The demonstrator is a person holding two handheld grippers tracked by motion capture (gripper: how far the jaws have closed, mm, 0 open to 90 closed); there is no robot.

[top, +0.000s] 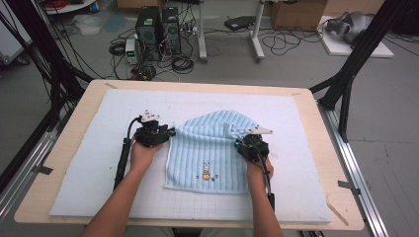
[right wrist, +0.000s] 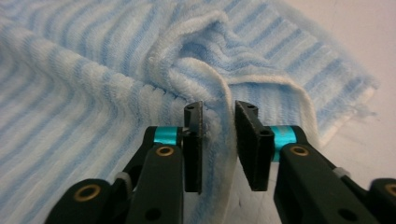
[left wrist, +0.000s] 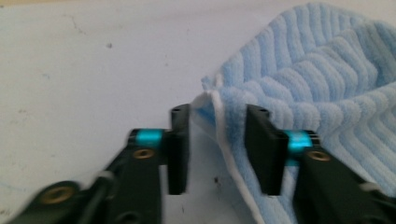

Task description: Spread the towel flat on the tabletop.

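Note:
A light blue striped towel (top: pixel 212 148) with a small embroidered figure lies on the white mat (top: pixel 99 168), its far part folded and bunched. My left gripper (top: pixel 170 132) is at the towel's left edge. In the left gripper view the gripper (left wrist: pixel 217 114) is open, and the towel's (left wrist: pixel 327 84) white hem runs loose through the gap. My right gripper (top: pixel 238 143) is at the towel's right side. In the right gripper view the gripper (right wrist: pixel 219 109) stands slightly apart, with a fold of the towel (right wrist: pixel 93 70) between the jaws that the pads do not press.
The mat covers most of a wooden table (top: pixel 306 98). Black frame posts (top: pixel 356 64) stand at both far corners. Computer towers (top: pixel 158 32) and cables lie on the floor beyond. Bare mat lies left and right of the towel.

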